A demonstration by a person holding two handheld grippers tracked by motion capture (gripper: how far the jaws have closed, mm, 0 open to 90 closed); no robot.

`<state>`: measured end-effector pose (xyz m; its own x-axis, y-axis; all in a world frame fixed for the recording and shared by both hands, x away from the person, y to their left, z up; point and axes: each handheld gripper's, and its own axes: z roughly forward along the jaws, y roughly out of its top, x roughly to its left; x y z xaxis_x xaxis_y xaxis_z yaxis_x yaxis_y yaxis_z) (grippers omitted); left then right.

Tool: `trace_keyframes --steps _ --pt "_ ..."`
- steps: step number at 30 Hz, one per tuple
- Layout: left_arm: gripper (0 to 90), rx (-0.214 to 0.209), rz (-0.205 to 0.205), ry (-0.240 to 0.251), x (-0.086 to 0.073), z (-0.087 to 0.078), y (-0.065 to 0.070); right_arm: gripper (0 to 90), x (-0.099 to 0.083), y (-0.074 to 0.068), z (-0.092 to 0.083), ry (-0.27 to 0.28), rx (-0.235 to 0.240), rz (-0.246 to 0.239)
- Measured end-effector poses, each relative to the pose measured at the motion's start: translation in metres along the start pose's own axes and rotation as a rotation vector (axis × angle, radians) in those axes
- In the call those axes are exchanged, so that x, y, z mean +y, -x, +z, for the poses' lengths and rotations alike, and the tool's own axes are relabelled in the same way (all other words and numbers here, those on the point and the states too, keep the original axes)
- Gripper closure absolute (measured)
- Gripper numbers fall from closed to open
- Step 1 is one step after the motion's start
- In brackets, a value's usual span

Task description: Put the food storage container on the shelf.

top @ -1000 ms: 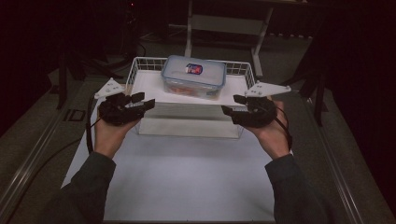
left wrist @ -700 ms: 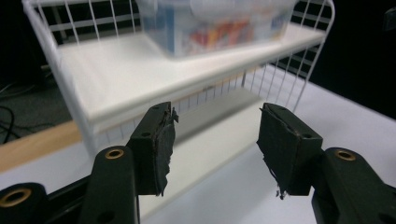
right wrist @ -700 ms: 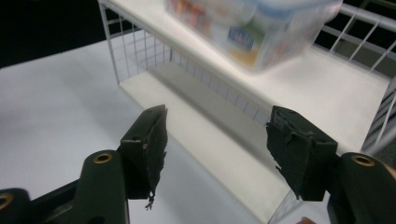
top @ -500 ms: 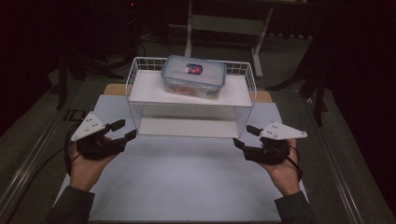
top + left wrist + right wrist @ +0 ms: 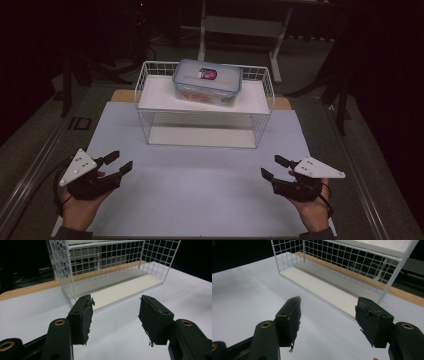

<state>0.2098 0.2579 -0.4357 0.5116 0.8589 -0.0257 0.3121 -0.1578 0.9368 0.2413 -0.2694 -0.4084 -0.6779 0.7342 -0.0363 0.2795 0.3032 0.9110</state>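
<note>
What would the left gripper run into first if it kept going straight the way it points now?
Most likely the white wire rack: the left gripper, jaws open and empty, aims at its near lower corner and bottom shelf. Only bare white tabletop lies between, though depth is hard to judge.

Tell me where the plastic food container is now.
In the high view, the container sits on the upper shelf of the white wire rack, right of the shelf's centre, far from both grippers.

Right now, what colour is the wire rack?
White, clearest in the high view: the wire rack.
</note>
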Motion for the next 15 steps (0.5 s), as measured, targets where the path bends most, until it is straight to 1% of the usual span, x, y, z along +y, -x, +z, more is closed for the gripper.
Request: trace_keyframes --steps 4,6,7,9,10,13,15 --pt "43.7 0.012 -0.024 0.000 -0.010 -0.006 -0.004 36.9 -0.014 0.002 -0.005 0.010 -0.006 0.032" --pt "43.6 0.017 -0.028 0.003 -0.013 -0.008 -0.004 36.9 -0.021 0.002 -0.007 0.012 -0.012 0.044" --pt "43.6 0.026 -0.035 0.013 -0.019 -0.011 -0.005 36.8 -0.024 0.003 -0.008 0.013 -0.017 0.047" --pt "43.6 0.035 -0.036 0.016 -0.024 -0.012 -0.005 36.9 -0.030 0.003 -0.011 0.019 -0.021 0.063" --pt "43.6 0.041 -0.034 0.016 -0.025 -0.013 -0.006 36.8 -0.032 0.003 -0.012 0.022 -0.028 0.064" --pt "43.6 0.042 -0.042 0.020 -0.027 -0.011 -0.006 36.8 -0.037 0.004 -0.013 0.017 -0.046 0.064" --pt "43.6 0.047 -0.035 0.014 -0.028 -0.010 -0.006 36.8 -0.038 0.005 -0.014 0.018 -0.047 0.059"
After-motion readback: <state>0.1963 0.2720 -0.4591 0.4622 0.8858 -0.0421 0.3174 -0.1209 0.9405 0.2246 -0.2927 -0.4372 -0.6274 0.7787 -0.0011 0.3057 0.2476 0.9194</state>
